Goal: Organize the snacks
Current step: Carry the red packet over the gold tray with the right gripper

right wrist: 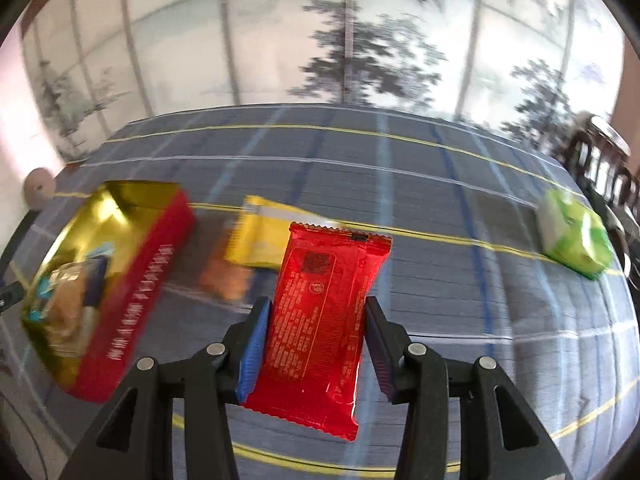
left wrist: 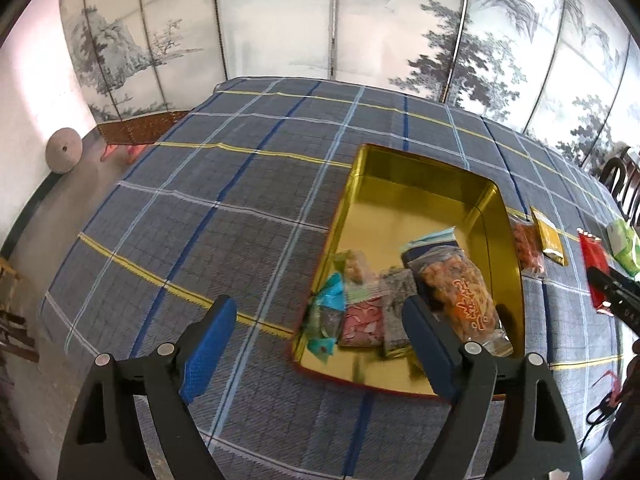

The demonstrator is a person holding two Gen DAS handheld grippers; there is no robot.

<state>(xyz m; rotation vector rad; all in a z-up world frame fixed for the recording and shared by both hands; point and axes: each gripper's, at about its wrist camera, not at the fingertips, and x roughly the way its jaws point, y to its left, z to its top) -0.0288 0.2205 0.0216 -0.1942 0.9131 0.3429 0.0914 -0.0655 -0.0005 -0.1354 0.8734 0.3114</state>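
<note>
red packet (right wrist: 320,320), small print illegible, red-lettered snack bag (left wrist: 464,300)

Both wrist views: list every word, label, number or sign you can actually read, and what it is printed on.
None can be read outright.
Red packet in the right gripper: fine print and a square code, too small.
Gold tin, red side wall: a row of gold characters, motion-blurred.
Clear snack bag in the tin: large orange characters, distorted, not legible.
Yellow packet and green packet: blurred.

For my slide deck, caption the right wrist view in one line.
Right claw grips a red snack packet above the plaid tablecloth, beside the gold tin.
</note>
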